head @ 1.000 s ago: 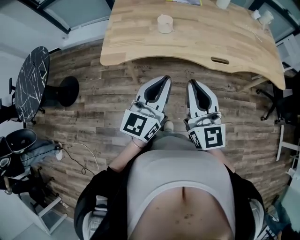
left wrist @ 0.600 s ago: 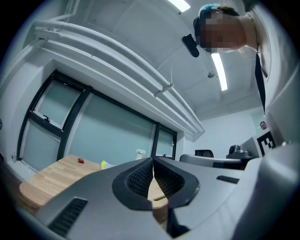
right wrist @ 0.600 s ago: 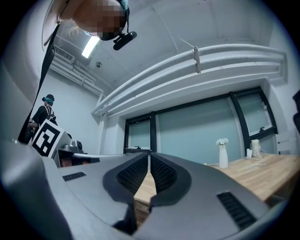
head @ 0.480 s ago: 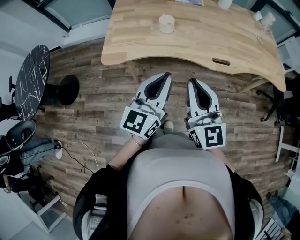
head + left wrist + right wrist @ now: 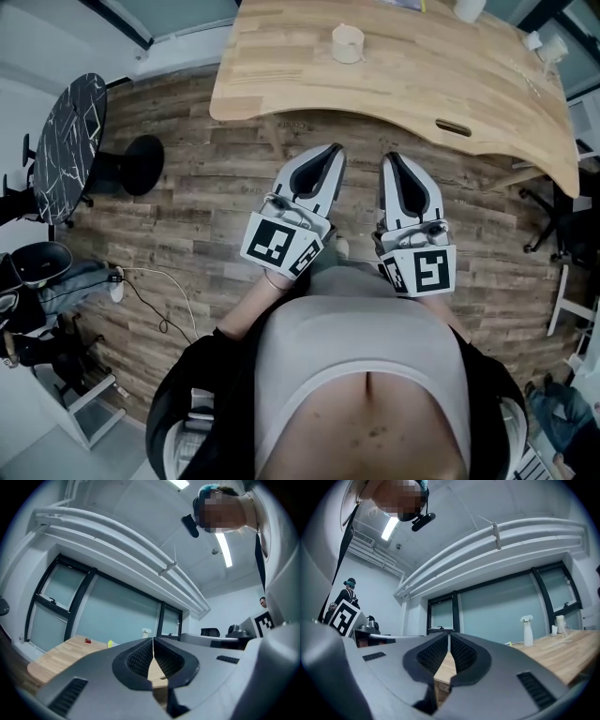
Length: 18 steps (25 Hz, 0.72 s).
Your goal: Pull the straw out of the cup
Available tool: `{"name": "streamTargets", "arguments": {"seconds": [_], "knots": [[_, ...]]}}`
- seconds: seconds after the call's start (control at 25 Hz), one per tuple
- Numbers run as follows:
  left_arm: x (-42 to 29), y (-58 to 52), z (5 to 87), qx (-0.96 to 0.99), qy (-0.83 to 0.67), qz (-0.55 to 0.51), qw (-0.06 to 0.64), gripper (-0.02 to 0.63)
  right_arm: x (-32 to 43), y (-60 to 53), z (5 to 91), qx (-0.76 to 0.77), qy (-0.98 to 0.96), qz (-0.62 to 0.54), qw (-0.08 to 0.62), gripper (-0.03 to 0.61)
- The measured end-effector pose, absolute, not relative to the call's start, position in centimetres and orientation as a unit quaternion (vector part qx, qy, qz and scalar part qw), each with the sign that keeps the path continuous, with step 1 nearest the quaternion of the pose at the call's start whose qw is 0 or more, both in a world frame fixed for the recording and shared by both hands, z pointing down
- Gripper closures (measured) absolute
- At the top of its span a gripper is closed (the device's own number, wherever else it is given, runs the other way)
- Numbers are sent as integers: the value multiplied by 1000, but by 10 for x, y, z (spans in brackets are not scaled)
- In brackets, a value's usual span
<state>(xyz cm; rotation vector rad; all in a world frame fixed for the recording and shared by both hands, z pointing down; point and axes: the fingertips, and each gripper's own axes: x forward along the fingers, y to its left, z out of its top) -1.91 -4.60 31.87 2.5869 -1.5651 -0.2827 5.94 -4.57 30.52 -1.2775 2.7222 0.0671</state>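
- Plank floor (image 5: 187,216) fills most of the head view. The wooden table (image 5: 281,94) is seen at the top, and the cup (image 5: 347,43) stands on it, well apart from both grippers. The straw cannot be made out at this size.
- Head view, change: over the last second the table and cup have drifted slightly to the right in frame. The left gripper (image 5: 330,152) and right gripper (image 5: 392,159) are held side by side over the floor as before, close to the body. No reach is recorded.
- Left gripper view: the left gripper (image 5: 153,641) is noted with its jaws closed, pad against pad, and nothing is caught between them. Only the table top (image 5: 56,658) shows past the tips. The cup is not seen here.
- Right gripper view: the right gripper (image 5: 448,639) is likewise closed on nothing, tips meeting. A white vase (image 5: 528,632) is seen on the table (image 5: 562,653) to the right. Neither cup nor straw is in view.
- Judgement: only the viewpoint has changed, so the task is taken as not yet started. An approach to the table and an opening of one pair of jaws would be needed first.
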Motion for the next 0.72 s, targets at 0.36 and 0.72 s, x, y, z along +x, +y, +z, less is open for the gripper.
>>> {"name": "streamTargets", "arguments": {"seconds": [0.36,0.72], "knots": [[-26,-90,322,856,-505,-96,47,603,54,-85,304,-437,896,33,67,541],[-40,-173,320,866,-491,-90,41,603,43,-166,301,-458,886,36,66,541]]}}
